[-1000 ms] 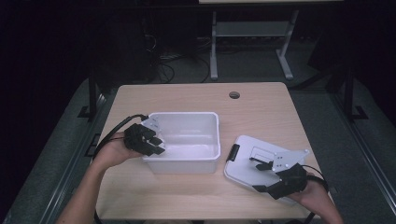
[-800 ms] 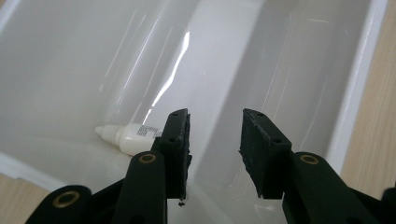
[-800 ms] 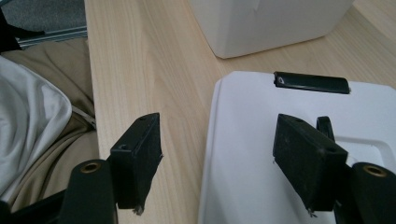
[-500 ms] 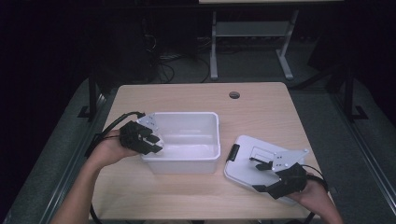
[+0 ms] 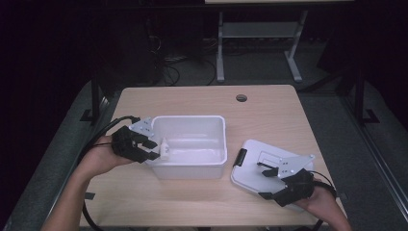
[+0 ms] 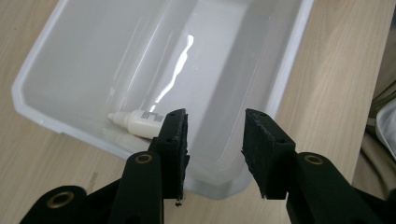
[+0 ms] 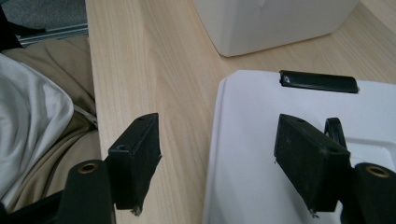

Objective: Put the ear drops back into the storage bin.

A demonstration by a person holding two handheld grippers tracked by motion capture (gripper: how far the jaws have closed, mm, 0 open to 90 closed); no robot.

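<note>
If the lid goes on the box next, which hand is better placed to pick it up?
Probably right: the right hand-held gripper straddles the lid's edge, jaws open; the left hand-held gripper is away at the box.

A pale wooden desk in a dark room.

The desk (image 5: pixel 269 108) takes the middle and lower part of the high view, light-grained, with a round cable hole (image 5: pixel 241 98) near its far edge. Grey floor (image 5: pixel 192 72) lies beyond it, dim toward the upper corners. At top centre stands a metal frame (image 5: pixel 260 33) on two legs with a low shelf; black cables (image 5: pixel 168 60) lie tangled upper left of it.
</note>
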